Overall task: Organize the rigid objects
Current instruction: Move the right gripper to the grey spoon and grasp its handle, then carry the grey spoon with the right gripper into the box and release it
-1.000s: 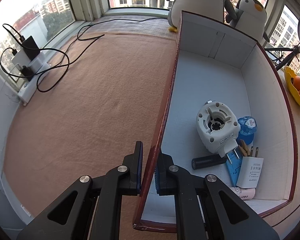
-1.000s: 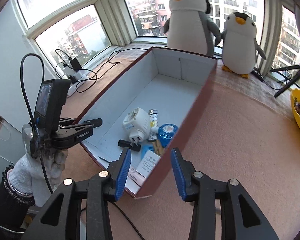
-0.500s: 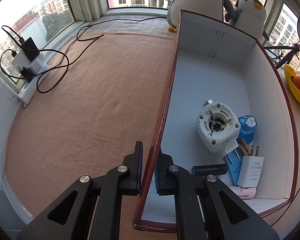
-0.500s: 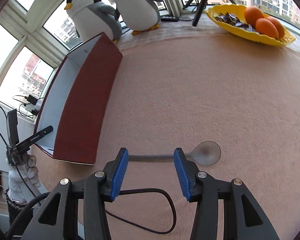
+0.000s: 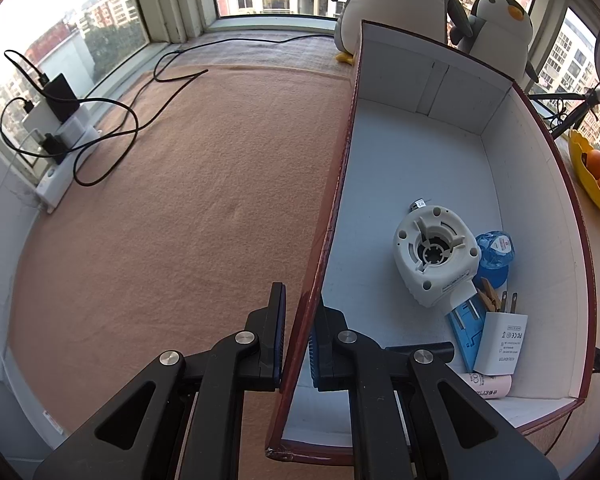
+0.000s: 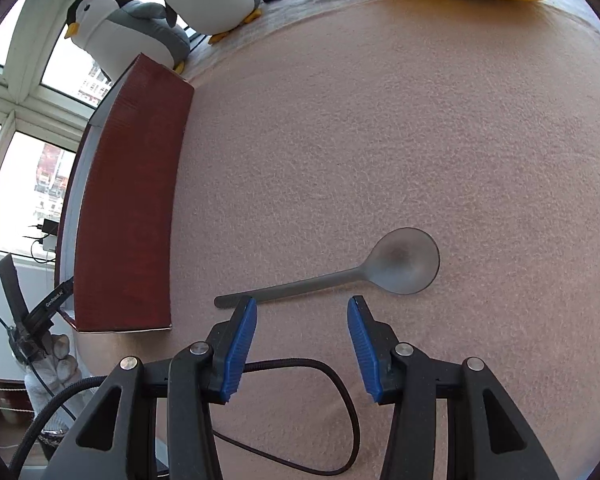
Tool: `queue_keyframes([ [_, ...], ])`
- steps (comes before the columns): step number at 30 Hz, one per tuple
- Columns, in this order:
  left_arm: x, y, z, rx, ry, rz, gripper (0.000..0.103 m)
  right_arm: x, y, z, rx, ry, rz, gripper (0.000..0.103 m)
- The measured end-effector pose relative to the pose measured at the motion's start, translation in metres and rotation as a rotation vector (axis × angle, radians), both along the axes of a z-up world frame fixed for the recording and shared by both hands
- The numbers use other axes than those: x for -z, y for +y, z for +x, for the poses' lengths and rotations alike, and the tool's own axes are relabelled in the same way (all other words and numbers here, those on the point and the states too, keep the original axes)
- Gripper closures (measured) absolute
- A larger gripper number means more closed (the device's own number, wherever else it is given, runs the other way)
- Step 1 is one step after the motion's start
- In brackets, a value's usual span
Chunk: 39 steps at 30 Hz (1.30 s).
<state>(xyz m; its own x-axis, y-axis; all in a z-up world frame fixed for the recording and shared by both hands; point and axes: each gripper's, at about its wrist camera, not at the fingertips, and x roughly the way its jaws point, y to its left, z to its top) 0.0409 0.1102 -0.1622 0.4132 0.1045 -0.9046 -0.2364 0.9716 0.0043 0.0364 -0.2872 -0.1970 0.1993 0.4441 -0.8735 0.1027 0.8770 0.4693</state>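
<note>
Right tool open over spoon; left tool clamped on box wall.

Right tool's blue pads stand apart and hold nothing; the grey spoon lies flat on the worktop just ahead of them, handle tip near the left pad, bowl beyond the right one. Left tool's pads are closed on the box's near side wall. Inside the box lie a white motor base, charger and other small items. Risks, as judged: the handle is thin and lies flush on the cloth, so the pads may skid over it or pinch fabric; the loose cable beneath the right tool may snag.
</note>
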Motion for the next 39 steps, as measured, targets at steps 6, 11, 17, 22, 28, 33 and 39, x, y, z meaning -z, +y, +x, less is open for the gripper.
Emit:
queue_keyframes([
  [6, 0.000, 0.000, 0.000, 0.000, 0.000, -0.001, 0.094, 0.013, -0.004, 0.004, 0.042, 0.039, 0.031, 0.060],
  [11, 0.000, 0.000, 0.000, 0.000, 0.001, -0.001, 0.094, 0.011, 0.004, 0.020, 0.039, 0.019, 0.014, 0.060],
  [17, 0.000, 0.000, 0.000, -0.001, 0.001, -0.002, 0.094, 0.008, 0.009, 0.046, 0.019, -0.015, -0.015, 0.060],
  [22, 0.000, 0.000, 0.000, -0.001, 0.002, 0.001, 0.094, 0.004, 0.019, 0.071, -0.021, -0.052, -0.069, 0.060],
  [28, 0.001, -0.002, 0.000, -0.003, 0.005, 0.004, 0.094, 0.000, 0.043, 0.104, -0.102, -0.096, -0.165, 0.060],
  [33, 0.001, -0.002, 0.000, -0.004, 0.007, 0.005, 0.094, -0.001, 0.078, 0.116, -0.227, -0.159, -0.323, 0.067],
  [39, 0.001, -0.002, -0.001, -0.004, 0.007, 0.006, 0.094, -0.001, 0.105, 0.119, -0.334, -0.225, -0.438, 0.087],
])
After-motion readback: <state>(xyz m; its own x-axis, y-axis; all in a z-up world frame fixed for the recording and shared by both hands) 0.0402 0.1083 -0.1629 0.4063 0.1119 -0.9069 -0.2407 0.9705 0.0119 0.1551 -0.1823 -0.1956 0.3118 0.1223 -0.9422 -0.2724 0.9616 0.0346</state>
